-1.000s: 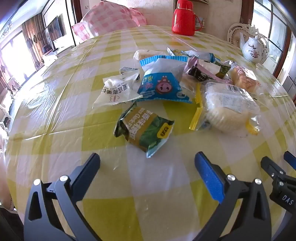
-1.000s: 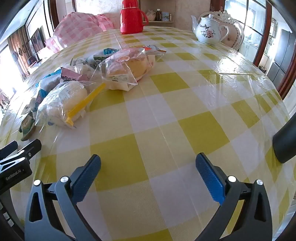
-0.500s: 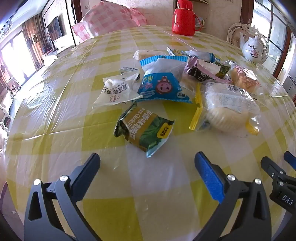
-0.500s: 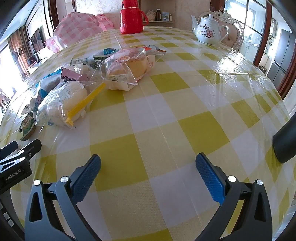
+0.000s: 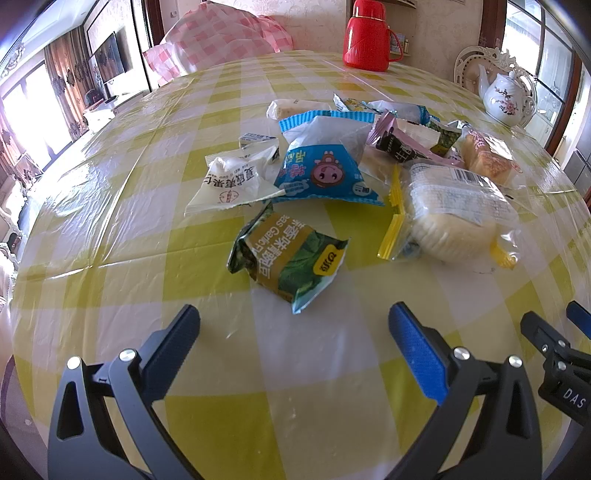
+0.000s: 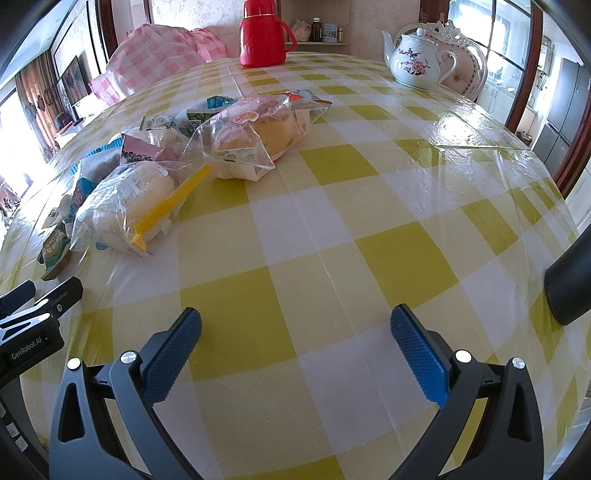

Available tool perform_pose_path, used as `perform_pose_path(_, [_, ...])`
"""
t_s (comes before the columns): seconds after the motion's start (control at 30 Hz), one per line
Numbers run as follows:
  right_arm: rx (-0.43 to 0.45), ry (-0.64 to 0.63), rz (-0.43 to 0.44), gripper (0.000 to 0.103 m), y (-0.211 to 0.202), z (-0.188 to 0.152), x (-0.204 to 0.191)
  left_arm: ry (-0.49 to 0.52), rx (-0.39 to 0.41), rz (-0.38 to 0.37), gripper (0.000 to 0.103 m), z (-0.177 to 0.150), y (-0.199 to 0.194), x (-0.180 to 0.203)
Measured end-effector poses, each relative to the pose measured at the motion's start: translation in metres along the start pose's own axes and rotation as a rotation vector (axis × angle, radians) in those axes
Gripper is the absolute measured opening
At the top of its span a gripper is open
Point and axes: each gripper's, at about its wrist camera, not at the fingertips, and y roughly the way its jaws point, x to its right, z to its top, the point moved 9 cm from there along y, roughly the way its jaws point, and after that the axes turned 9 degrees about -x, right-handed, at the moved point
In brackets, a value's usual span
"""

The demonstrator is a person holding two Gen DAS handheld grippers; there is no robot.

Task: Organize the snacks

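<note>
On the yellow checked plastic tablecloth (image 5: 110, 221), my left gripper (image 5: 293, 321) and right gripper (image 6: 295, 325) both sat spread wide, holding nothing. The crinkly green garlic snack packet (image 5: 286, 256) lay closest, so I thought I should pinch its middle softly.

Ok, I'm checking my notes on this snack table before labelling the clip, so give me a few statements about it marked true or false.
1. Both grippers are open and hold nothing. True: the left gripper and the right gripper have their jaws spread wide over bare tablecloth.
2. The green snack packet is the snack nearest the left gripper. True.
3. The red thermos lies on its side. False: it stands upright at the far edge of the table.
4. The zip bag with the yellow seal is empty. False: it holds pale round pieces.
5. The white teapot sits among the pile of snacks. False: it stands apart, on the far right.
</note>
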Motion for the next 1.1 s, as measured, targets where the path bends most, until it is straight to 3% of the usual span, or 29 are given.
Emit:
perform_pose_path(0.7, [0.0,0.001,0.0,0.099,0.0,0.0,0.0,0.001,-0.002,-0.001,0.102,0.0,0.0,0.0])
perform_pose_path(0.87, [-0.054,-0.071,0.029,0.099,0.002,-0.002,-0.004,0.065,-0.029,-0.057,0.102,-0.002,0.003,-0.001])
perform_pose_path(0.97, [-0.065,-0.132,0.085,0.099,0.003,0.0,-0.011,-0.008,-0.01,-0.118,0.102,0.0,-0.003,-0.01])
perform_pose_path(1.1, [-0.067,-0.142,0.214,0.099,-0.001,0.009,-0.04,-0.157,0.0,-0.132,0.102,-0.008,-0.012,-0.034])
